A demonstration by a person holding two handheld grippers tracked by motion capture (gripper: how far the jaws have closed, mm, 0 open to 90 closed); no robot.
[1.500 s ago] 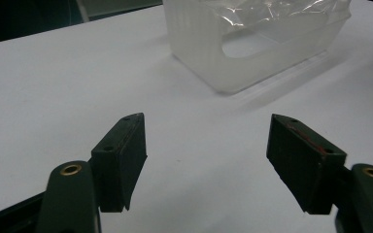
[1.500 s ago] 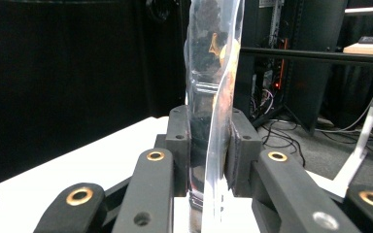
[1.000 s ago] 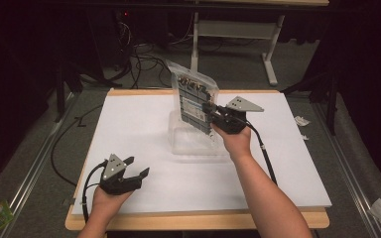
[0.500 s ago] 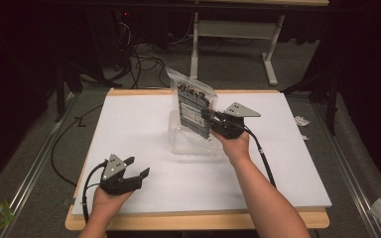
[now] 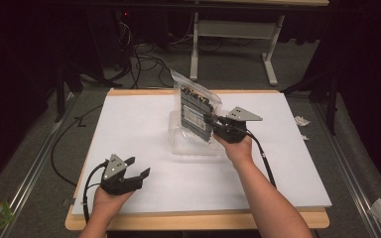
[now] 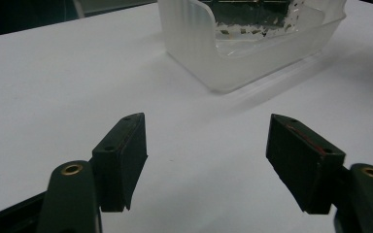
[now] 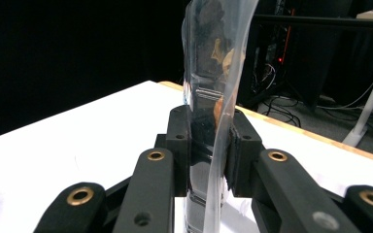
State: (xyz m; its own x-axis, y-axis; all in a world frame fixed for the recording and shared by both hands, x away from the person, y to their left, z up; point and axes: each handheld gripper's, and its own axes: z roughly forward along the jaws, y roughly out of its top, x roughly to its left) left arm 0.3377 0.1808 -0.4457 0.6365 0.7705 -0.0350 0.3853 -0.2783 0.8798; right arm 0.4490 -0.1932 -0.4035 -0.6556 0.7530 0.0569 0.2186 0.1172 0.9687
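1. Nearest the table's front edge, we noted the left gripper point(image 5: 138, 174) resting low over the white table top point(image 5: 129, 129), its jaws spread wide with nothing between them; in the left gripper view point(image 6: 206, 165) only bare white surface lay in the gap.
2. Beyond it, toward mid-table, we recorded a clear plastic tray point(image 5: 188, 144) sitting on the white surface. Seen from the left gripper, the tray point(image 6: 233, 63) stood well apart from the open jaws, straight ahead.
3. The right gripper point(image 5: 212, 120) was clamped on a clear plastic bag point(image 5: 196, 111) holding a dark, flat, board-like item. In the right gripper view point(image 7: 210, 145) both pads pressed the bag point(image 7: 209, 73) from either side.
4. We logged the bag standing on edge over the tray, long axis running up and away, top corner tilted toward the far-left side of the table, lower end at or just inside the tray. Whether it touched the tray floor we could not tell.
5. The jaws gripped the bag at its right-hand edge, about mid-height.
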